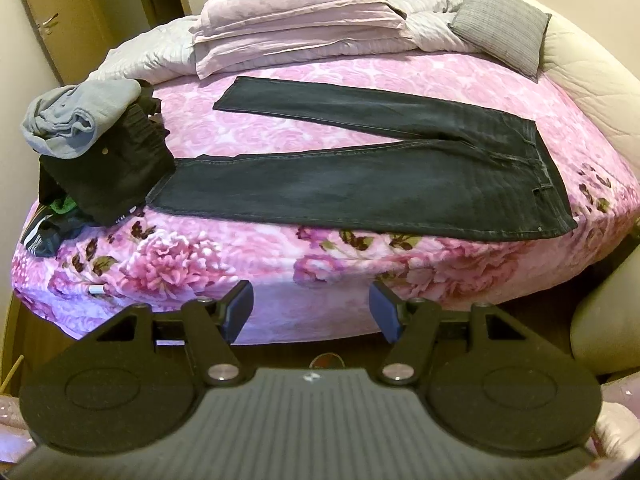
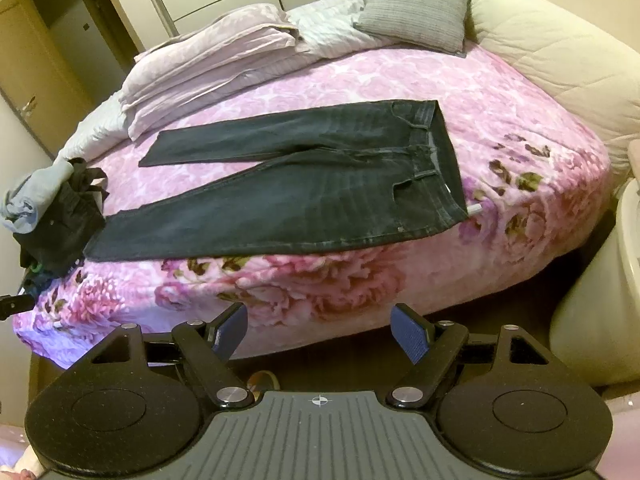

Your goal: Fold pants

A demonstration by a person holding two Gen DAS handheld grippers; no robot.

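Observation:
Dark grey jeans point(image 1: 360, 184) lie flat on a pink floral bedspread point(image 1: 224, 256), legs spread in a V toward the left and waistband at the right. In the right wrist view the same jeans point(image 2: 304, 196) show their waistband at the upper right. My left gripper point(image 1: 311, 307) hangs open in front of the bed's near edge, below the nearer leg, touching nothing. My right gripper point(image 2: 318, 330) is likewise open and empty, short of the bed edge, below the jeans' hip area.
A heap of clothes point(image 1: 100, 152), grey on top of black, sits at the bed's left end touching the nearer leg's hem. Folded pale bedding point(image 1: 296, 28) and a grey cushion point(image 1: 500, 32) lie at the far side. A cream padded headboard point(image 2: 552, 52) curves along the right.

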